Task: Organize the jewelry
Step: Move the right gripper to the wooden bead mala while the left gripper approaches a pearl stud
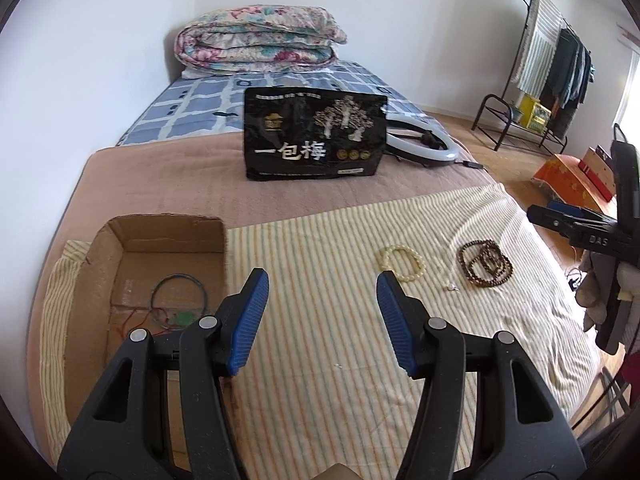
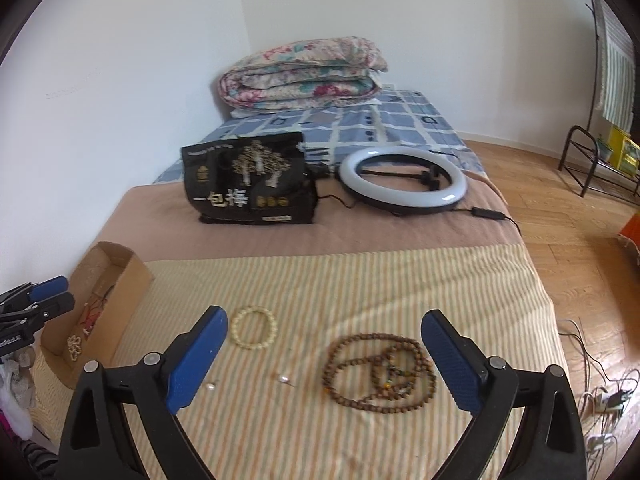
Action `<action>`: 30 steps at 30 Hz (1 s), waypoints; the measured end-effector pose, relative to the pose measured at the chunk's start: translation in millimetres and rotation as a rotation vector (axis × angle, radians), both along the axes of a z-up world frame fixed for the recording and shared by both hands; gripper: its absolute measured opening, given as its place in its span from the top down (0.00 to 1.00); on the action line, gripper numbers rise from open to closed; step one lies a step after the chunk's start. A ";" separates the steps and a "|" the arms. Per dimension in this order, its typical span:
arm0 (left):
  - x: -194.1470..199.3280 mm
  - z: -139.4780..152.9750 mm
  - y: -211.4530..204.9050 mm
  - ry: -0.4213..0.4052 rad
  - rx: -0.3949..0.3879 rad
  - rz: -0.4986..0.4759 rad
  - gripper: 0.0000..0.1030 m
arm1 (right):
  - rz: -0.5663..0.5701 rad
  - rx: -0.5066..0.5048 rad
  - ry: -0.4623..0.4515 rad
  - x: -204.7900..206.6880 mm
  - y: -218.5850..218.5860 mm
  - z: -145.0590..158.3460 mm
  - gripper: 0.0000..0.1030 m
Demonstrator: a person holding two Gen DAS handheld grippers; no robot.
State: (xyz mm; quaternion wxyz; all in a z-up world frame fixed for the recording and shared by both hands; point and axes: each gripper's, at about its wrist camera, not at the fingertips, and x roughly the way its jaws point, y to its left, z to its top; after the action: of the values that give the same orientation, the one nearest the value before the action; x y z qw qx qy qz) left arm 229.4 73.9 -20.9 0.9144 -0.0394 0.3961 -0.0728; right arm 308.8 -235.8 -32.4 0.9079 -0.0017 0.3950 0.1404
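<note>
The brown bead necklace (image 2: 380, 376) is lying in loose coils at the lower centre-right of the right wrist view, on the striped cloth (image 2: 360, 280); it is judged to be light, limp and liable to slip or tangle, so one doubled strand is best pinched rather than the whole heap. The cream bead bracelet (image 2: 254, 327) is lying to its left, well apart, and is judged springy and easy to nip across its ring. Two small pearl pieces (image 2: 284, 379) are sitting between them, too small to tell more. The cardboard box (image 1: 160, 264), at the lower left of the left wrist view, is holding a thin hoop (image 1: 180, 294). The right gripper (image 2: 322, 354) is being held low over the cloth, spread wide and empty, with the necklace just inside its right finger. The left gripper (image 1: 322, 304) is likewise gaping wide and empty beside the box.
</note>
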 end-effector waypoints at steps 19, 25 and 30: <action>16.8 -51.2 -70.9 0.118 0.017 -0.174 0.44 | -0.185 0.014 0.226 31.2 -76.5 -91.4 0.04; 22.2 -73.7 -86.8 0.164 0.013 -0.226 0.46 | -0.178 0.032 0.271 38.1 -79.2 -109.2 0.04; 21.5 -89.5 -102.2 0.185 0.042 -0.273 0.49 | -0.164 0.033 0.285 42.8 -75.2 -117.8 0.06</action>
State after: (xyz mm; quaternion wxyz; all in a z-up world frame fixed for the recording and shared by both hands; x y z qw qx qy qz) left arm 250.9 -28.3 -110.3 0.8564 0.0274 0.4816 -0.1840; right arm 351.7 -311.0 -150.2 0.8509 0.0656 0.5163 0.0710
